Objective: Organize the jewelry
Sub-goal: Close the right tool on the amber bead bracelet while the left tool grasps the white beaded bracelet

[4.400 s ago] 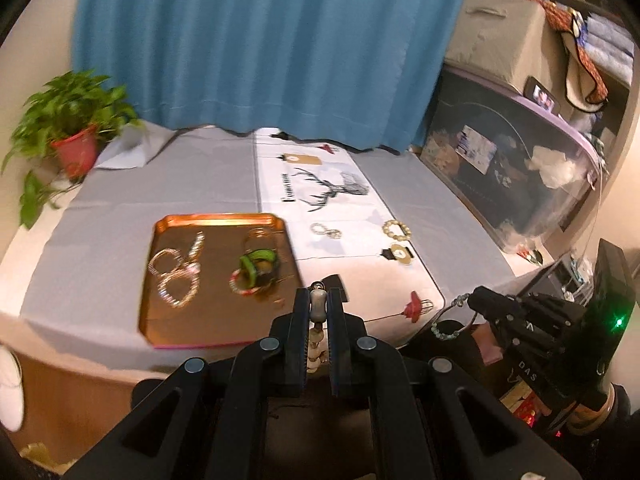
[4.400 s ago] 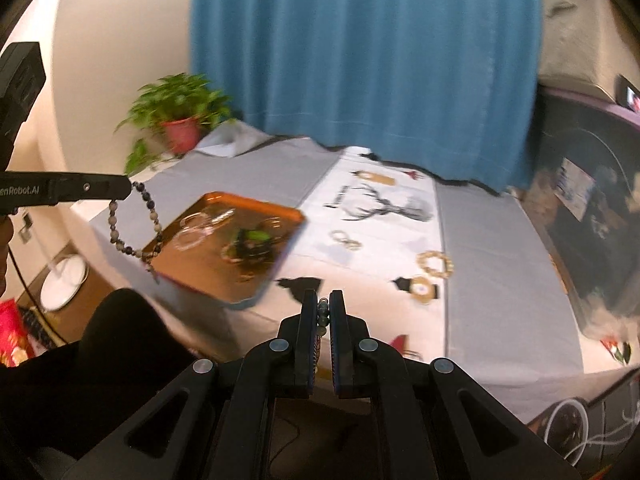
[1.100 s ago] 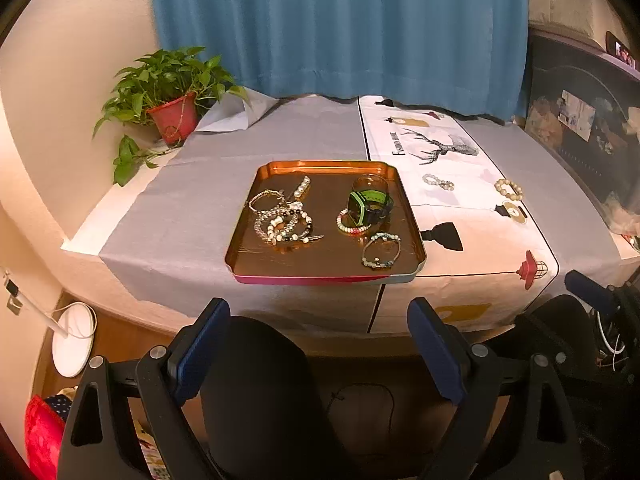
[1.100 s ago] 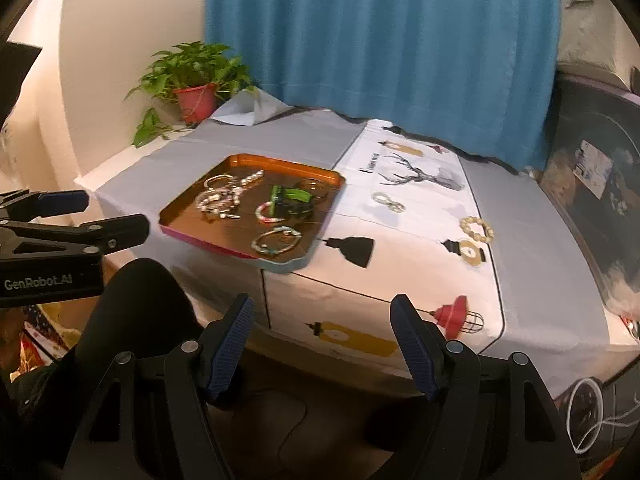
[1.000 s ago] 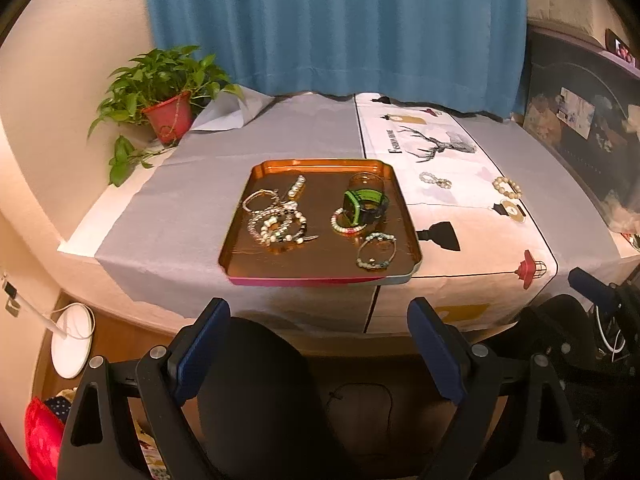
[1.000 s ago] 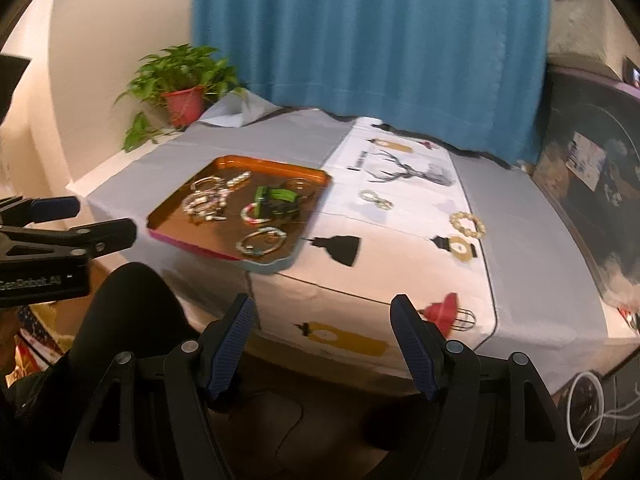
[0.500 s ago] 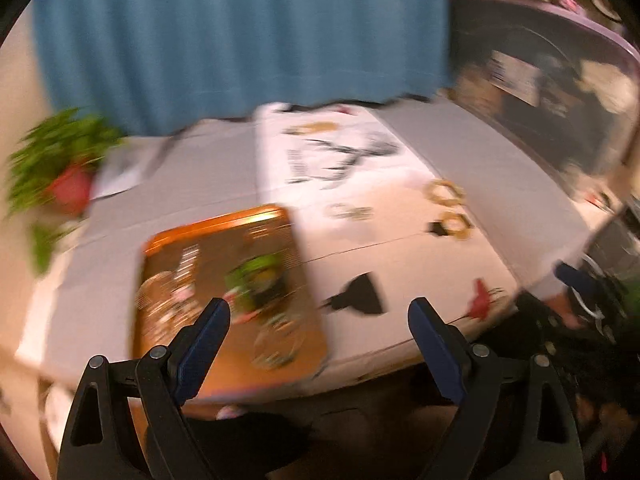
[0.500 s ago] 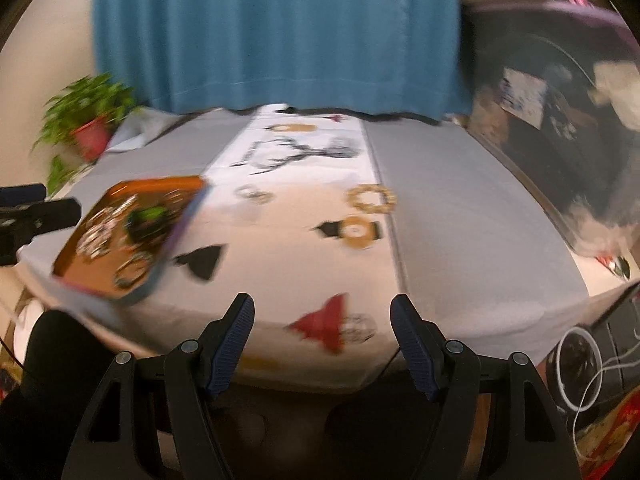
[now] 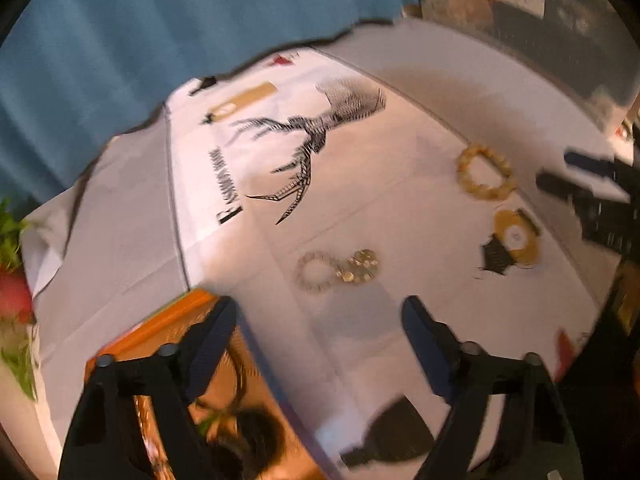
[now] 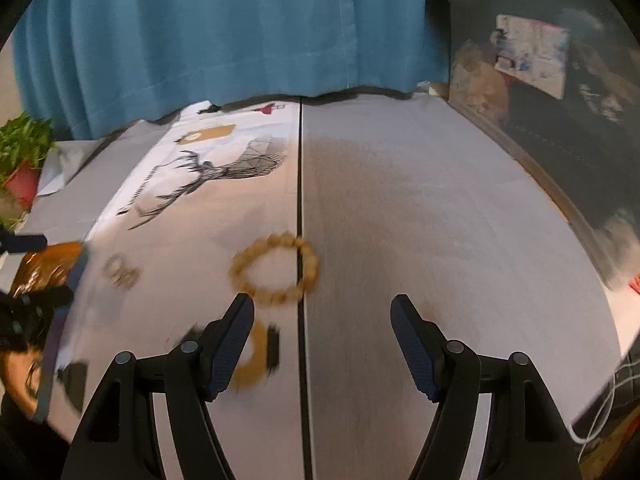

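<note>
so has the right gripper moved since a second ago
Yes. The right gripper has swung right along the table and closer in: the orange tray, then centre-left in its view, now sits at the left edge, and the yellow bead bracelet lies just ahead of its open fingers.

A matt white printed cloth runner (image 9: 352,184) lies between matt grey cloth panels (image 10: 420,208). A shiny copper-coloured metal tray (image 9: 256,396) near the cloth's front edge gleams glossily. A round bracelet of smooth yellowish beads (image 10: 275,273) looks waxy. Behind hangs a soft, matt blue fabric curtain (image 10: 224,32). Matt black plastic gripper fingers (image 10: 230,344) carry ribbed dark-blue pads.
</note>
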### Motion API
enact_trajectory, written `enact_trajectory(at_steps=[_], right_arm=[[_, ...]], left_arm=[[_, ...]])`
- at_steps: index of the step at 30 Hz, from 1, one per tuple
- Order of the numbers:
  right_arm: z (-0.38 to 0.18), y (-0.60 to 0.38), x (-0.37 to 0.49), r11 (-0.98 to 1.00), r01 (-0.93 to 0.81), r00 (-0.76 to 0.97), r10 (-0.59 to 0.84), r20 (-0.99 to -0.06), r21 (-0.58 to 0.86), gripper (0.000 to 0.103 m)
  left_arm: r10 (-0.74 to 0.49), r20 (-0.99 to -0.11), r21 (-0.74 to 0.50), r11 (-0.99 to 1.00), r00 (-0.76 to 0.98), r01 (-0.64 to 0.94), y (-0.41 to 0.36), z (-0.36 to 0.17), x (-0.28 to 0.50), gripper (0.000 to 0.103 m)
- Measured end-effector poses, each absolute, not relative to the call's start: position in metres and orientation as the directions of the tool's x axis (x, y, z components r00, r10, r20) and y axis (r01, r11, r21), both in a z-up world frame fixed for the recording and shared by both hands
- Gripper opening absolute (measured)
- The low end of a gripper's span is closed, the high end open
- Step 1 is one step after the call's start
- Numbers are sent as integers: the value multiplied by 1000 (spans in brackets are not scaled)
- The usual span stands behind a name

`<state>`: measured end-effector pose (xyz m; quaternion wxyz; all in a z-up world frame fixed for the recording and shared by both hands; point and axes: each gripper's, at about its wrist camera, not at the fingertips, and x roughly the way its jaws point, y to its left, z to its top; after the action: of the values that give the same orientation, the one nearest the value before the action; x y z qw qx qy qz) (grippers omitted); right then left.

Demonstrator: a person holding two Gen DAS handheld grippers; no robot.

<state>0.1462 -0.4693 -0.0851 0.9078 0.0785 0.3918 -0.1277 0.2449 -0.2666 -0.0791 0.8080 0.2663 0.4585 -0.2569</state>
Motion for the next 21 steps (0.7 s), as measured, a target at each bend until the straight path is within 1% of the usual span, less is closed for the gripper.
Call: enact_trajectory(at_steps=[1, 3, 4, 8, 9, 10, 12, 13, 14, 15, 16, 17, 21], right_arm=[[-88, -472, 154, 956, 291, 657, -165, -736, 45, 71], [-97, -477, 172, 957, 289, 642, -165, -749, 38, 71], [-101, -479, 181, 958, 285, 638, -160, -753, 38, 71], [-114, -481, 201, 964, 264, 613, -140, -777, 35, 71], [-119, -481, 206, 966, 258, 600, -135, -788, 31, 73], [-121, -479, 208, 968, 249, 608, -145, -781, 14, 77], [-124, -476, 211, 973, 229, 609, -141, -780, 2, 77], [-123, -475, 211, 975, 221, 617, -139, -775, 0, 65], [-121, -473, 211, 977, 213, 624, -136, -770, -1, 35], [-120, -471, 211, 981, 193, 635, -129, -762, -5, 16], [-120, -468, 212, 983, 181, 635, -137, -760, -26, 13], [-120, -466, 212, 983, 178, 634, -140, -760, -32, 13], [-109, -467, 201, 980, 200, 645, -131, -752, 0, 13]], left_arm=[[-163, -884, 197, 720, 438, 666, -269, -84, 249, 66], [-141, -896, 204, 711, 421, 673, -272, -95, 260, 59], [-135, -899, 207, 708, 417, 675, -272, -99, 264, 53], [-151, -918, 178, 668, 366, 723, -277, -112, 271, 50], [-168, -914, 174, 660, 370, 730, -278, -111, 271, 49], [-180, -917, 162, 650, 357, 743, -279, -112, 271, 46], [-219, -924, 100, 650, 312, 753, -279, -112, 274, 30], [-230, -925, 82, 658, 304, 748, -278, -112, 274, 13], [-229, -929, 74, 656, 291, 751, -279, -114, 274, 4], [-232, -929, 70, 657, 289, 751, -279, -113, 274, 4], [-237, -932, 53, 657, 273, 752, -279, -113, 272, 4], [-247, -935, 32, 660, 256, 751, -279, -111, 269, 4], [-306, -911, -4, 678, 277, 735, -273, -91, 253, 4]])
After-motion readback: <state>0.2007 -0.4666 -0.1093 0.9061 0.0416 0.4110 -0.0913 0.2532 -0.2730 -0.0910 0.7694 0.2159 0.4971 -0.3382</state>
